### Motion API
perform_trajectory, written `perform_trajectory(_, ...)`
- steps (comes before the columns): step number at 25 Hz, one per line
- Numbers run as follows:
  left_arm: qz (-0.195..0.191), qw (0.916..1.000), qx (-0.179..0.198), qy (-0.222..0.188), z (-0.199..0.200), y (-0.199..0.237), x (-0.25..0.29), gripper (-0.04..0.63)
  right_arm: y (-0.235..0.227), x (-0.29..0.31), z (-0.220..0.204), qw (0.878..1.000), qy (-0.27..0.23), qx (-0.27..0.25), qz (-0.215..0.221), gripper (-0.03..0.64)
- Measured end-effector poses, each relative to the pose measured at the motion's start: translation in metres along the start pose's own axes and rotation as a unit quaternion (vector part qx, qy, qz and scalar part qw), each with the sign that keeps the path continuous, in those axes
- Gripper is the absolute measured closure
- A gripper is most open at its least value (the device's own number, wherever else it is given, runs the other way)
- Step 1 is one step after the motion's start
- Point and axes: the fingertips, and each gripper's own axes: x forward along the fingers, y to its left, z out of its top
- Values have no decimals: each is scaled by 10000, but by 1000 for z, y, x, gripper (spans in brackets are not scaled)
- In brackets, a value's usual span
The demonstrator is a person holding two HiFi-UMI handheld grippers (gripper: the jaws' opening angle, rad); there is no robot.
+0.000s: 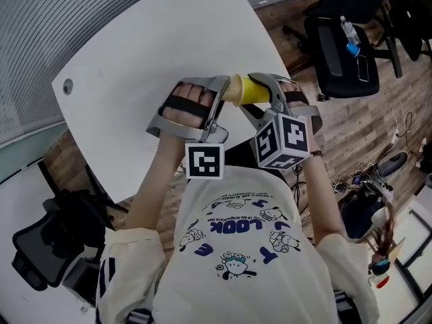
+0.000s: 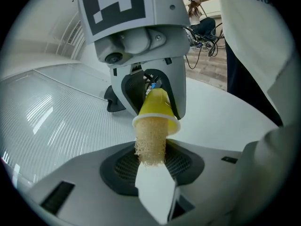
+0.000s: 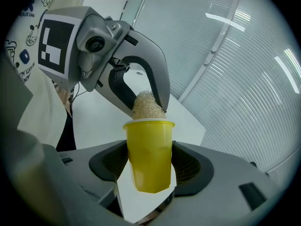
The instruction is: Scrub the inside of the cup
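Note:
A yellow plastic cup (image 3: 149, 154) is held above the white table (image 1: 142, 52), clamped by its sides in my right gripper (image 3: 149, 185). My left gripper (image 2: 151, 171) is shut on a beige mesh sponge (image 2: 150, 138), whose far end is pushed into the cup's mouth (image 2: 157, 109). In the head view the two grippers face each other, the left gripper (image 1: 219, 103) at the left and the right gripper (image 1: 270, 94) at the right, with the cup (image 1: 251, 90) lying sideways between them. The sponge's tip (image 3: 146, 106) shows above the cup's rim.
The table's near edge runs under my hands. A black office chair (image 1: 344, 42) with a water bottle (image 1: 349, 34) on it stands at the right on the wooden floor. Another dark chair (image 1: 50, 245) sits at the lower left. Cables lie on the floor at the right.

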Motion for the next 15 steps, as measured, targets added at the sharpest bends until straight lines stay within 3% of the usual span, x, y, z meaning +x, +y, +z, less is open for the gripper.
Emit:
perform_trajectory(5,-80,10000,-12,-3,1,-1,2,433,-1,1,1,10000,37,-63,-12,342)
perform_trajectory(11,-556,9978,-365,-31,-1,-8,4,434,-1,2,5,9992,67,-352,-147,342)
perform_trajectory(15,-835,9930,-816,-204,4,-13,5,436,-2,1,5,9976,136,-634,-259,344)
